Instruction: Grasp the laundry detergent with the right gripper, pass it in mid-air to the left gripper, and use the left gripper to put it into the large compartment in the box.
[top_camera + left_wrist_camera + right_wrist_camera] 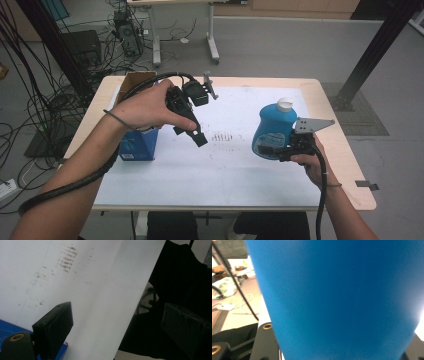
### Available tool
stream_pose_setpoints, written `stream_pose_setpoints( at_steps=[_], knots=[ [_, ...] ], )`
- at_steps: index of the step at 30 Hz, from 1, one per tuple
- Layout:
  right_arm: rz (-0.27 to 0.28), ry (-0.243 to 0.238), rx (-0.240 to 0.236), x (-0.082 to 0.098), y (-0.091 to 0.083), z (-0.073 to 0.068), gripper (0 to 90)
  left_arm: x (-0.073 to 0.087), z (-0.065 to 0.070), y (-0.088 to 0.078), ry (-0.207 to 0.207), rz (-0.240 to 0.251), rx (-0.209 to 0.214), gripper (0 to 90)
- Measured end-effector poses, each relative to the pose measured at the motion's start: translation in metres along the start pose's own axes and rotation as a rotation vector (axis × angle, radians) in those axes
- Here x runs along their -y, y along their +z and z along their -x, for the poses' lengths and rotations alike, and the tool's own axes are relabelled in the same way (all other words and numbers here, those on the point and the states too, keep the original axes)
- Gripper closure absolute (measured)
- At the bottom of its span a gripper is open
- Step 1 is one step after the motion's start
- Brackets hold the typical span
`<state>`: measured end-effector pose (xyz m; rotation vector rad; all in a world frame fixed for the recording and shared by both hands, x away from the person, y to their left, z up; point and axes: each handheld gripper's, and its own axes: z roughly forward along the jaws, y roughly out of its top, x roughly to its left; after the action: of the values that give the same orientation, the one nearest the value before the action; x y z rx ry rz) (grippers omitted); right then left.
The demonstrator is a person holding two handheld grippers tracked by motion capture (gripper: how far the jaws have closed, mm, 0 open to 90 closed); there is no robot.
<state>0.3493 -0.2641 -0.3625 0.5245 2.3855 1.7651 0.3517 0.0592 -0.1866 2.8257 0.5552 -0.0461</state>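
**Blue bottle gripped over a stained white sheet**

A light wooden table (345, 165) stands in a workshop with a grey floor. Most of its top is covered by a white sheet (210, 160), and near the sheet's middle lies a patch of small reddish-brown streaks (222, 136); the left gripper view shows the same marks (67, 260) in short rows with scattered specks around them. At the table's left side stands a blue box (137, 145), with an open cardboard box (137, 80) just behind it.

The right gripper (280, 150) is clamped on a blue bottle (272, 130) with a white cap (285, 104), at the right half of the sheet. The bottle is upright, and the jaws press on its lower body beside the label. In the right gripper view the bottle's blue wall (342, 297) bulges between the two black jaws.

The left gripper (192, 132) is above the sheet just right of the blue box, pointing down and to the right. Its jaws stand wide apart with nothing between them, as the left gripper view makes plain.

Beyond the table, cables (45, 100) sprawl across the floor at left, and a white-legged desk (185, 30) stands at the back with a computer case (125, 35) beside it. A black post (375, 50) slants up at the right.
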Motion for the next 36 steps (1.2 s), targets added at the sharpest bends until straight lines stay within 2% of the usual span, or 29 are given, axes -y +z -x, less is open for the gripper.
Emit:
stream_pose_setpoints(
  at_steps=[3, 14, 28, 36],
  knots=[
    [-0.021, -0.021, -0.037, -0.005, -0.002, -0.002, 40.1, -0.002, 0.003, -0.004, 0.020, -0.001, 0.004, 10.6],
    [-0.018, -0.043, -0.092, -0.017, -0.003, -0.008, 40.1, -0.016, 0.015, -0.023, 0.077, -0.022, -0.023, 10.6],
    [-0.027, -0.075, -0.166, -0.029, 0.012, -0.018, 40.1, -0.036, 0.032, -0.038, 0.145, -0.064, -0.059, 10.5],
    [-0.024, -0.085, -0.200, -0.036, 0.018, -0.023, 40.0, -0.047, 0.041, -0.044, 0.185, -0.079, -0.064, 10.6]
  ],
)
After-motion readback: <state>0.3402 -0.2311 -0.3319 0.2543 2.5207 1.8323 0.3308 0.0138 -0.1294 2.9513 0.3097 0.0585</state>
